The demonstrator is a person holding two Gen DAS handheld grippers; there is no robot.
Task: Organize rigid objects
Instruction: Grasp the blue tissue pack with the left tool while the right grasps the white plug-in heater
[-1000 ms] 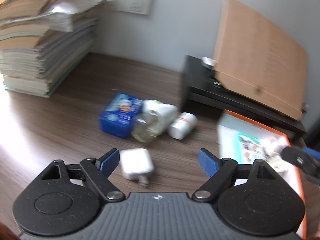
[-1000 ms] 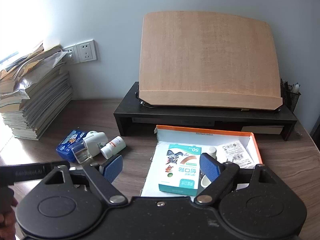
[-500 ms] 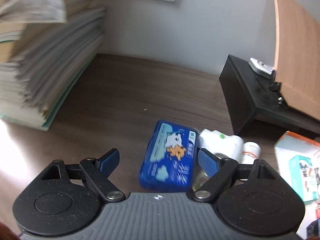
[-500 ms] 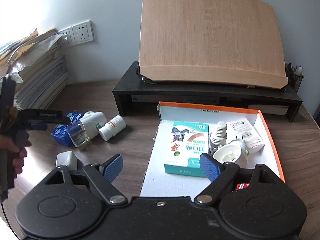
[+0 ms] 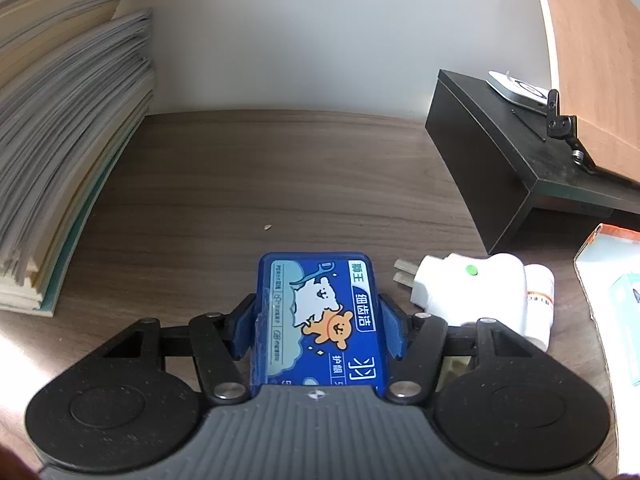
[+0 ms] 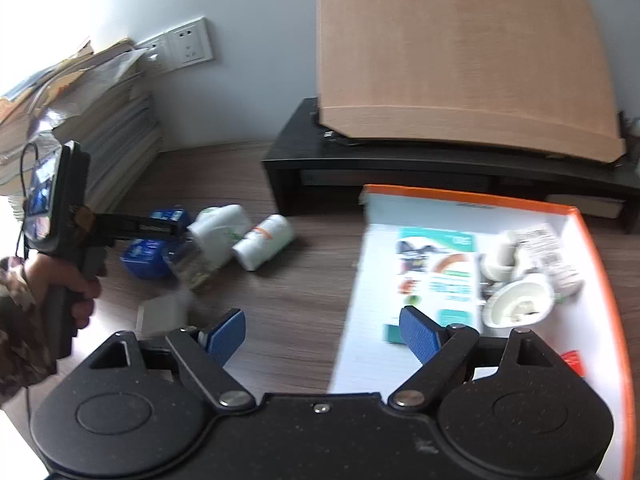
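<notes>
Since earlier frame, our left claw (image 5: 318, 330) reached blue rectangular plastic floss box (image 5: 320, 316), closing on it, pads touching. Right claw (image 6: 322, 334) released, empty. Next we lift box toward orange-rimmed white cardboard tray (image 6: 592, 264) at 3 o'clock.

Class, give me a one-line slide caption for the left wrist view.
Left gripper closing its blue fingers on a blue cartoon-printed box on the wooden desk, beside a white plug adapter.

Glossy plastic blue case (image 5: 320, 320) — matt wood-grain desk (image 5: 280, 184), paper stack (image 5: 60, 140).
</notes>
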